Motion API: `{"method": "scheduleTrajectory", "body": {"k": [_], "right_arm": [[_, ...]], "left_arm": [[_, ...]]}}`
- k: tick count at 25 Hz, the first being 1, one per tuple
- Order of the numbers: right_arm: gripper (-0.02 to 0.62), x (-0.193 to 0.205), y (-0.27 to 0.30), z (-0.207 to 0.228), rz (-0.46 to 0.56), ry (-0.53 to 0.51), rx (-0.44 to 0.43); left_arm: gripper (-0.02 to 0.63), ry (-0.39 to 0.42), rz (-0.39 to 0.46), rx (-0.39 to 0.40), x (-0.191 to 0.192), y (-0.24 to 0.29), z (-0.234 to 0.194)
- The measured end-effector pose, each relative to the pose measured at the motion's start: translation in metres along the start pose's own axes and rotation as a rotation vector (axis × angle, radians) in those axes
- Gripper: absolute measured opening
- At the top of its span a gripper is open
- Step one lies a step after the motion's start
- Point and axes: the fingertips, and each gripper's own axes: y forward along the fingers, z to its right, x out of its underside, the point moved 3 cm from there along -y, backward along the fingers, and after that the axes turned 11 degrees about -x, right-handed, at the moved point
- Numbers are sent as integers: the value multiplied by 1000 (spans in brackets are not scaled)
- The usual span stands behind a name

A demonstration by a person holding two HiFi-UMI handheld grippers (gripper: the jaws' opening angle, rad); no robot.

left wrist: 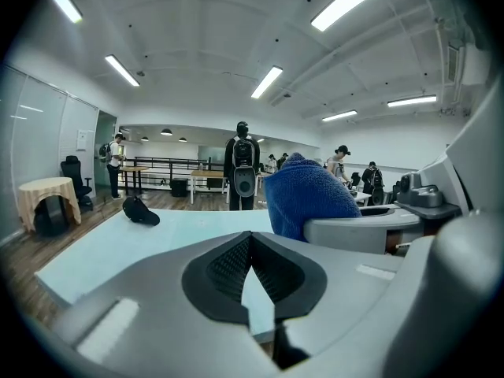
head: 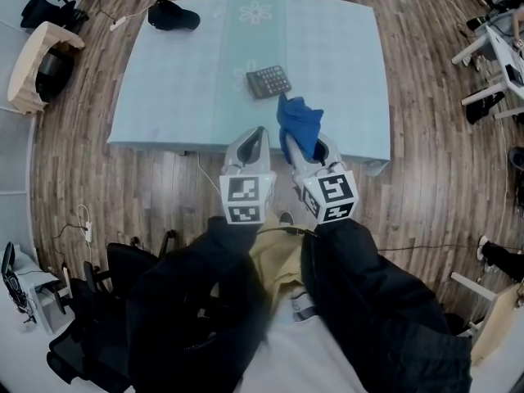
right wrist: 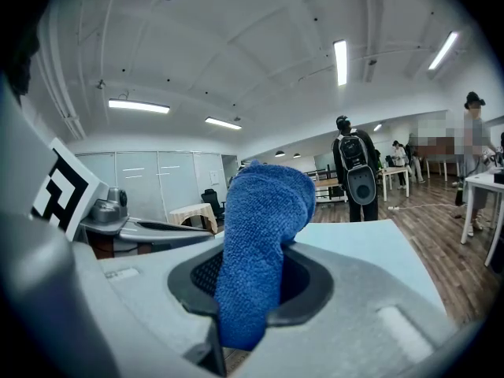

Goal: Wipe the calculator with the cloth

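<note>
Right hand-held gripper (head: 307, 148) tight on blue cloth (head: 299, 119), left hand-held gripper (head: 250, 142) pressed together, calculator (head: 268, 81) on table (head: 180, 80).

Open office: ceiling strip lights (left wrist: 268, 81), desks (left wrist: 209, 173), office chairs (left wrist: 72, 173), wood floor (head: 426, 137).

Noted nubby matt terry on the cloth (right wrist: 260, 242), smooth matt grey plastic on the right gripper (right wrist: 252, 278), dark plastic on the calculator (head: 268, 81), a smooth sheen on the table (head: 164, 80), grained wood on the floor (head: 426, 137).
</note>
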Motion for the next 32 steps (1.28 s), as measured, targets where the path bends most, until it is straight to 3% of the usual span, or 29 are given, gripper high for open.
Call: {"method": "scheduleTrajectory", "body": {"k": [7,15,25,32], "right_arm": [[91,-20,57,34,-5,5,41],[91,-26,132,61,-58,31,60],[92,0,176,96,-169,101,90],[94,32,178,119,-246,149,45]], "left_arm": [[-3,9,0,52,-25,63,-24],[-3,6,-61,100,-32,133,-61],[-3,-51,-238,137,-3,194,-78],[-3,-86,-361,96,21,213,-70]]}}
